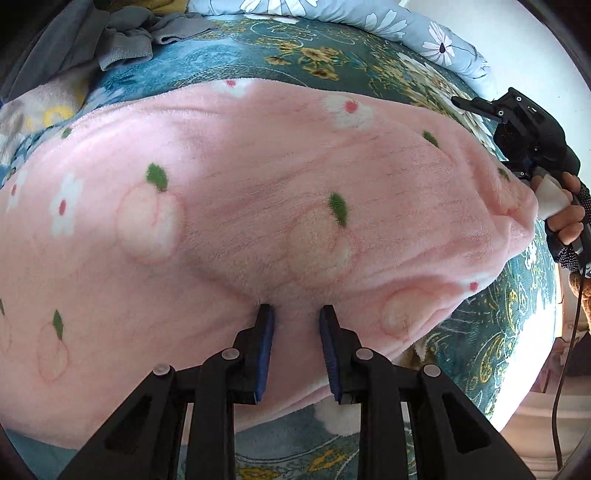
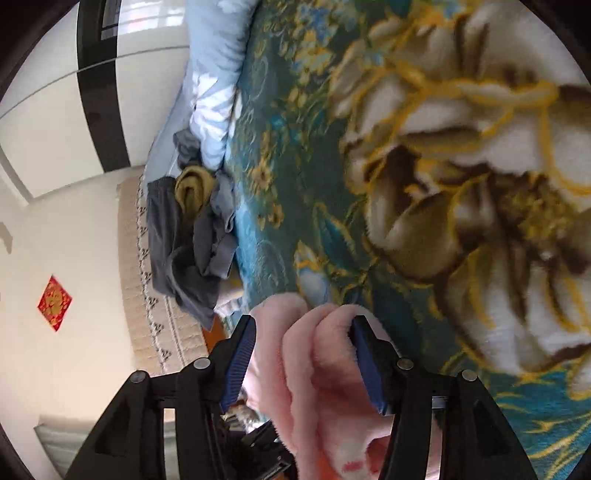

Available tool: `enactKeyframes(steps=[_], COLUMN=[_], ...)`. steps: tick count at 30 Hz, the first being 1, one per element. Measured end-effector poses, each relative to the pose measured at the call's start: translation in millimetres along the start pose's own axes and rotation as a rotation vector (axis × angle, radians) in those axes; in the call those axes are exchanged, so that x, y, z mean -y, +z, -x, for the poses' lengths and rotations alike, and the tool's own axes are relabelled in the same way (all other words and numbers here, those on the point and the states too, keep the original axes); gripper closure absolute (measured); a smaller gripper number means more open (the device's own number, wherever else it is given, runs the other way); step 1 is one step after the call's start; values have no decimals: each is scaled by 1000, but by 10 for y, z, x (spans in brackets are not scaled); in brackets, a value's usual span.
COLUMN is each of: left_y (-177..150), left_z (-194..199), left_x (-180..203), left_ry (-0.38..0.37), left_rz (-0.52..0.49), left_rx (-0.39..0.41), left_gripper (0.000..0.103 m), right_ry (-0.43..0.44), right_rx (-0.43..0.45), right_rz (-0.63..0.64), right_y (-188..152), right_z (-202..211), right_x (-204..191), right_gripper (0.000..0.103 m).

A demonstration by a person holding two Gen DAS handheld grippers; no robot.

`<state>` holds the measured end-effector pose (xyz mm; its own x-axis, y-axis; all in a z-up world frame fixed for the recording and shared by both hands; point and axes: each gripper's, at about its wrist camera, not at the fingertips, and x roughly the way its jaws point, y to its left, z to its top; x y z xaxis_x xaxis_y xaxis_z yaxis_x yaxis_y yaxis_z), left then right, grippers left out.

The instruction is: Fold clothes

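A pink fleece garment [image 1: 258,192] printed with peaches and white flowers lies spread over the bed. My left gripper [image 1: 296,319] is shut on its near edge, and the cloth puckers between the blue pads. In the left wrist view the garment's right end lifts toward the black body of the right gripper [image 1: 528,140], held by a hand [image 1: 565,218]. The right wrist view shows my right gripper [image 2: 303,328] shut on a thick bunch of the pink fleece [image 2: 314,373], above the bedspread.
The bed carries a teal floral blanket [image 2: 295,184]. A heap of grey and olive clothes [image 2: 195,229] sits at its far side, next to a blue daisy-print pillow [image 1: 369,18]. A headboard and white wall show in the right wrist view.
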<state>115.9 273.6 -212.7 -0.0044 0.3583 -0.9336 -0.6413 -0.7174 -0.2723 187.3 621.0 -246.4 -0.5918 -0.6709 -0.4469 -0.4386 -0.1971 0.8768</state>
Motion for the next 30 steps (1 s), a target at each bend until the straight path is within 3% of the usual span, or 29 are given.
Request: enactKeyframes(steps=[4, 7, 12, 13, 14, 16, 18, 21, 22, 25, 28, 30], left_y=[-21, -42, -84, -92, -99, -111, -123, -141, -144, -169, -186, -190], left_z=[3, 10, 47, 53, 57, 63, 78, 95, 94, 110, 137, 160], left_x=[39, 87, 162, 178, 195, 227, 250, 270, 280, 339, 409, 449], left_ry=[-5, -5, -15, -17, -19, -23, -35, -60, -68, -76, -81, -88], left_rz=[7, 8, 12, 13, 15, 20, 33, 61, 71, 84, 90, 98], left_rx=[1, 4, 7, 8, 8, 9, 9, 8, 7, 6, 3, 0], left_gripper=[77, 77, 77, 77, 77, 77, 77, 77, 77, 77, 77, 77], right_ry=[7, -19, -12, -49, -86, -159, -69, 185, 171, 9, 36, 2], right_rx=[-163, -163, 3, 7, 11, 16, 82, 359, 397, 376, 378, 340], right_rz=[165, 165, -99, -96, -94, -63, -6, 38, -10, -141, -223, -212], right_y=[-200, -210, -23, -32, -42, -92, -158, -193, -177, -76, 10, 68], right_z=[-233, -376, -458, -462, -467, -470, -350, 206, 272, 157, 56, 30], right_x=[-296, -286, 86, 61, 37, -48, -174, -170, -59, 221, 304, 224], right_gripper=[46, 46, 49, 57, 78, 85, 86, 88, 88, 88, 84, 81])
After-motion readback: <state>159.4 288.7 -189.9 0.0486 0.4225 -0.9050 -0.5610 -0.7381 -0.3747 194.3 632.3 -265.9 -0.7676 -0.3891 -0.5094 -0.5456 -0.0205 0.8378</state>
